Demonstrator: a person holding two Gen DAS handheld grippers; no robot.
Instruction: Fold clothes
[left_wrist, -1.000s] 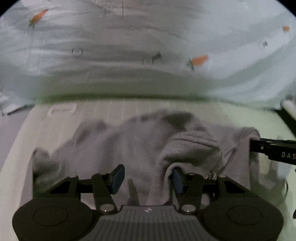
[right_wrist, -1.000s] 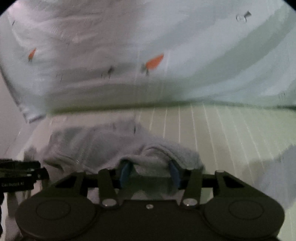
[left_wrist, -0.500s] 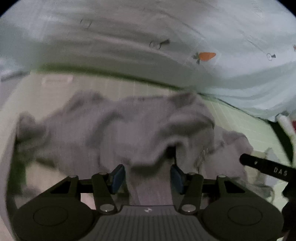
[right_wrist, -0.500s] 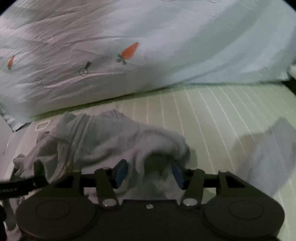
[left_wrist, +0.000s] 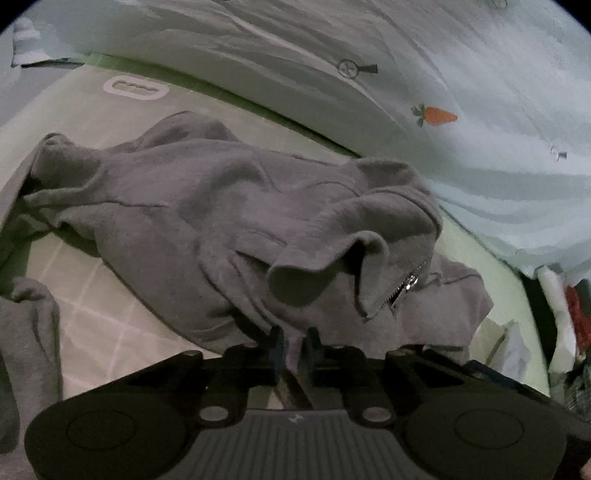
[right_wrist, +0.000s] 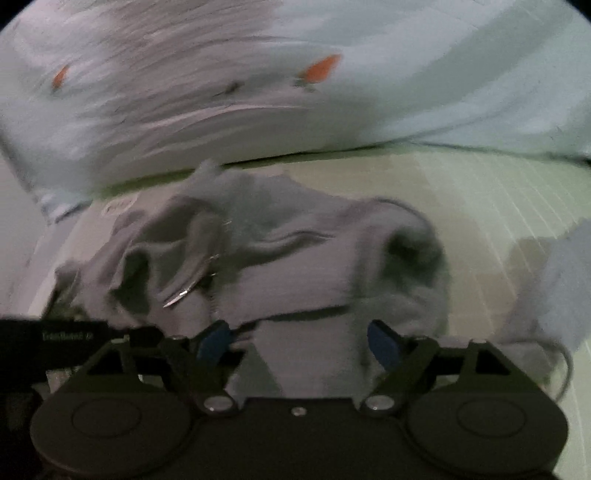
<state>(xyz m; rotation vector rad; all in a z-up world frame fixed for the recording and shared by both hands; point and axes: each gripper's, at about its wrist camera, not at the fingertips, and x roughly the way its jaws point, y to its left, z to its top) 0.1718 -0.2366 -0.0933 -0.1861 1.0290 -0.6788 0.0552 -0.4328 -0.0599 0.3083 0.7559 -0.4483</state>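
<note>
A crumpled grey zip hoodie (left_wrist: 207, 206) lies on a pale green striped sheet (left_wrist: 92, 325), its metal zipper (left_wrist: 406, 284) showing at the right. My left gripper (left_wrist: 293, 349) is shut on a fold at the hoodie's near edge, with cloth pinched between the blue pads. In the right wrist view the hoodie (right_wrist: 306, 251) is blurred. My right gripper (right_wrist: 299, 341) is over its near edge. Its jaws are opening, and cloth lies between the pads (right_wrist: 384, 343) without being pressed. A black finger of the left gripper (right_wrist: 66, 334) shows at the left edge.
A pale blue quilt with carrot prints (left_wrist: 443, 74) is bunched along the far side of the sheet. Another grey cloth (left_wrist: 29, 332) lies at the near left, and a grey patch (right_wrist: 565, 280) at the right. Red and white items (left_wrist: 572, 321) are piled at the right edge.
My left gripper's jaws have closed onto the hoodie's near fold as it sank and rolled. The right gripper's jaws have spread wider, off the cloth they held.
</note>
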